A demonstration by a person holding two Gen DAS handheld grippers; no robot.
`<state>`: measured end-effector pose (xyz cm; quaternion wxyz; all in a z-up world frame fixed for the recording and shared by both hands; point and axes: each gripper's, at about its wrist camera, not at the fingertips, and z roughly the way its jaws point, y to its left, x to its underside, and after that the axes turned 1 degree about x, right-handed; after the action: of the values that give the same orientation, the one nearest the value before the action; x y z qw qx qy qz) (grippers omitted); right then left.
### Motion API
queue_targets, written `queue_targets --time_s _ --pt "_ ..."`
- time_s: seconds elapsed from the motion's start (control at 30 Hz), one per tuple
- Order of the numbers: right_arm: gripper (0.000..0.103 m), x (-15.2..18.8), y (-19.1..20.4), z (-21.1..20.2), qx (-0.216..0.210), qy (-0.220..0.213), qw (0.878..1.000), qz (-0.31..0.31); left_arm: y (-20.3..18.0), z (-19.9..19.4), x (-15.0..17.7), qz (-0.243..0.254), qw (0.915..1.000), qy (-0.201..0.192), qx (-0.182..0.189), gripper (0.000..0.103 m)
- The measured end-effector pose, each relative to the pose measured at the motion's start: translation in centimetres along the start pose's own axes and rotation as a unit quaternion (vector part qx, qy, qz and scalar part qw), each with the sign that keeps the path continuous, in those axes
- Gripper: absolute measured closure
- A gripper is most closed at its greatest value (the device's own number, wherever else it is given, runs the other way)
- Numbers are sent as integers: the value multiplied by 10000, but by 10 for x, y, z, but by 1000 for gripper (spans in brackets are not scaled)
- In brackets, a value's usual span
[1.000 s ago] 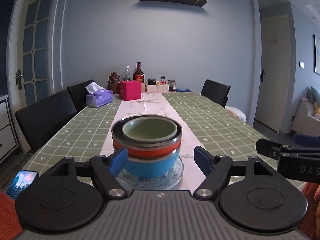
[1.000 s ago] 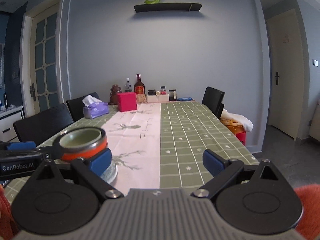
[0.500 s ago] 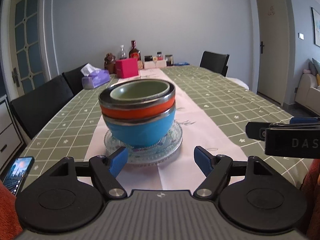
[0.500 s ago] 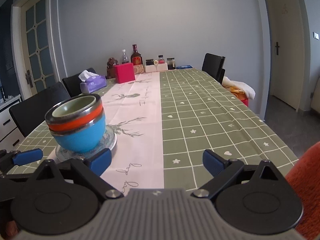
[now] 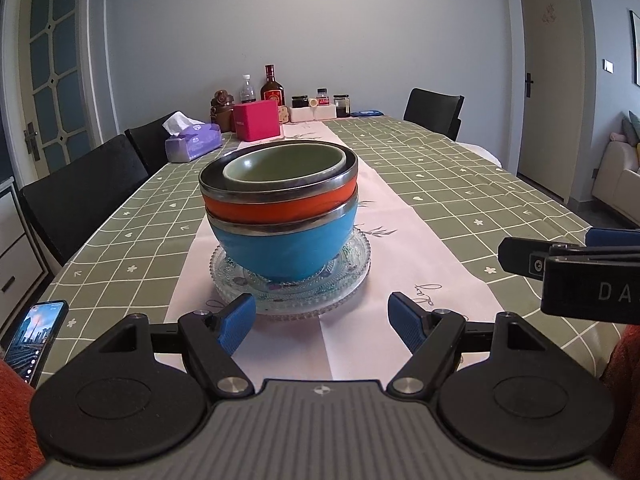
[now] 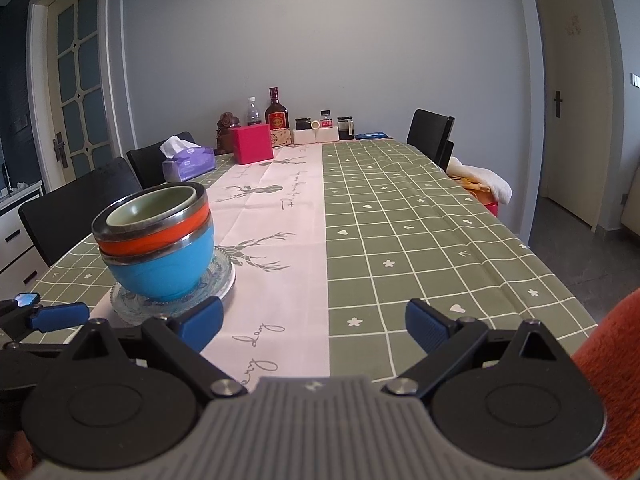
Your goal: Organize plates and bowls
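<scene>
Three nested bowls stand on a clear glass plate (image 5: pixel 352 280) on the pink table runner: a blue bowl (image 5: pixel 284 248) at the bottom, an orange bowl (image 5: pixel 280 206) in it, a small green bowl (image 5: pixel 280 164) on top. My left gripper (image 5: pixel 322 326) is open just short of the plate, its blue pads apart with nothing between them. In the right wrist view the stack, with its blue bowl (image 6: pixel 160 268), sits at the left, and my right gripper (image 6: pixel 314 324) is open over bare cloth to the right of the plate (image 6: pixel 224 284).
A phone (image 5: pixel 32 336) lies near the table's left front edge. At the far end stand a purple tissue pack (image 5: pixel 192 144), a pink box (image 5: pixel 256 120), bottles and jars. Black chairs (image 5: pixel 80 196) line the left side, and another (image 5: pixel 434 110) the far right.
Both views tipped downward and pulled back from the stack. The bowls stood between the left gripper's pads a second ago; now they stand free on the plate ahead of them.
</scene>
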<state>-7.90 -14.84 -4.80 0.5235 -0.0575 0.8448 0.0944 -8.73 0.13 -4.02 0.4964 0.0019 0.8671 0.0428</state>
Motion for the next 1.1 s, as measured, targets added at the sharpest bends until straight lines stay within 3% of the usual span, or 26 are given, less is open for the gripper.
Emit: queue_targets --time_s 1.1 --pt "8 3 2 0 -62 62 9999 -78 2 -2 -3 -56 10000 -54 8 14"
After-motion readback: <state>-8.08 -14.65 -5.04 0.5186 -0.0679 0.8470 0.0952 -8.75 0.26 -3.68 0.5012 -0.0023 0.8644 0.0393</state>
